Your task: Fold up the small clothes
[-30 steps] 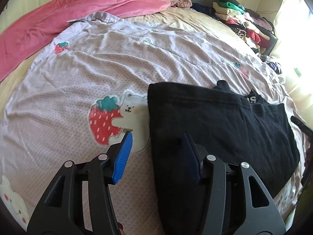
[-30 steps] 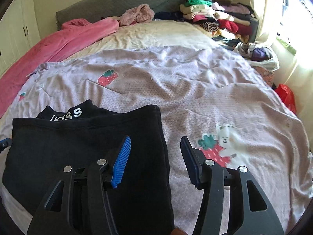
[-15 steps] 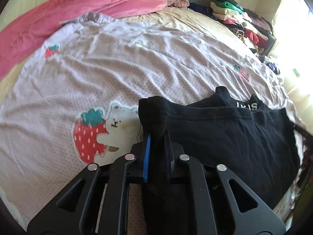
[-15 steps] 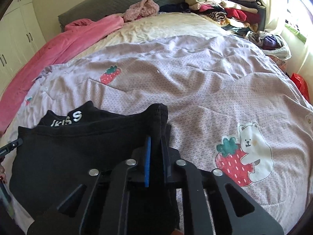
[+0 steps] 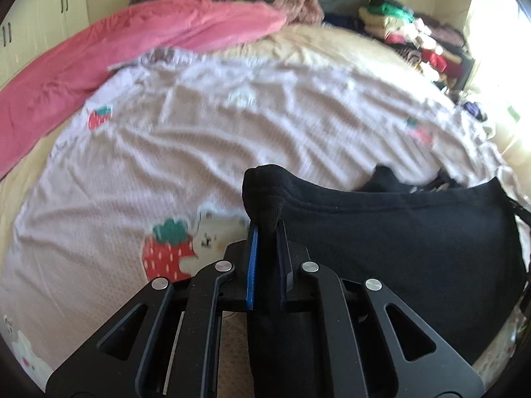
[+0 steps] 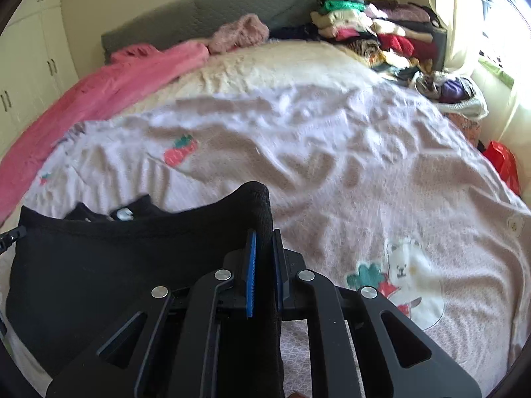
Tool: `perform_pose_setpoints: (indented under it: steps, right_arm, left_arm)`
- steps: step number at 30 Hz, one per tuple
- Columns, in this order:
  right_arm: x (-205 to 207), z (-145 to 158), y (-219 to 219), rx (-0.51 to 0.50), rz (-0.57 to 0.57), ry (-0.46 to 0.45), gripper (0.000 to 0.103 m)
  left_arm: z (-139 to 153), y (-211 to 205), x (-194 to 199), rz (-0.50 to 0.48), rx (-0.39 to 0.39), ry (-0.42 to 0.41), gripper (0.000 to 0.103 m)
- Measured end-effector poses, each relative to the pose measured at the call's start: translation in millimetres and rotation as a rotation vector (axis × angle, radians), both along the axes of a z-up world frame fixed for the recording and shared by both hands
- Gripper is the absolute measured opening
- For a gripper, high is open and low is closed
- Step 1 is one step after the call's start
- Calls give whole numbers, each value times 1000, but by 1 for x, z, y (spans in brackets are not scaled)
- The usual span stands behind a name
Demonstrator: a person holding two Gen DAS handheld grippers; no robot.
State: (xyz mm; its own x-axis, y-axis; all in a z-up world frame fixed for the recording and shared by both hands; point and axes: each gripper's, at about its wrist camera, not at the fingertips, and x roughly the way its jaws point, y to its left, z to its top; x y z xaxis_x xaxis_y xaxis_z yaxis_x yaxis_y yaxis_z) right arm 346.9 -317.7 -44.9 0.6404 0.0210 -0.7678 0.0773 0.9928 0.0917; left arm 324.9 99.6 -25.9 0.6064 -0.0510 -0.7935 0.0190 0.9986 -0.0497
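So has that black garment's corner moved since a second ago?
Yes. The black garment has its corner lifted off the strawberry blanket, pinched in the left gripper.

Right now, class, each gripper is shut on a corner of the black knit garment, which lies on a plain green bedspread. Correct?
Not quite. The bedspread is pale lilac with strawberry-and-bear prints, as the left wrist view shows; both corners of the black knit garment are clamped.

A home bedroom is shown. A large bed (image 6: pixel 298 76) is covered by a pale quilt (image 6: pixel 332 165) printed with strawberries and bears. A grey headboard (image 6: pixel 232 10) is set against the wall, cupboard doors (image 6: pixel 30 66) are seen at left, and folded clothes (image 6: pixel 375 33) are stacked beside a sunlit window (image 6: pixel 497 16).
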Motion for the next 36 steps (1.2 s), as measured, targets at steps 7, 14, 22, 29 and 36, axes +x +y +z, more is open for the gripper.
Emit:
perform_pose_setpoints:
  steps: [7,14,22,29,36]
  right_arm:
    - [3,-16,-2,3,-31,56,12]
    - [-10,-2,0,7,-26,51,28]
    - [-39,28,13,7,22,-17,42]
    - [-71,48,36,37,74,-76,46]
    - [-106,46,71,53,157,-67,54]
  left_arm:
    - [-16,-4,-7,-32,58,-7,8]
    - [-6,9,-14,0,-1,4,13]
    - [6,11,-27,6,17,-7,13]
    - [21,3,-43,-11,6,-24,19]
    - [15,-15,-66,-66,5,15,22]
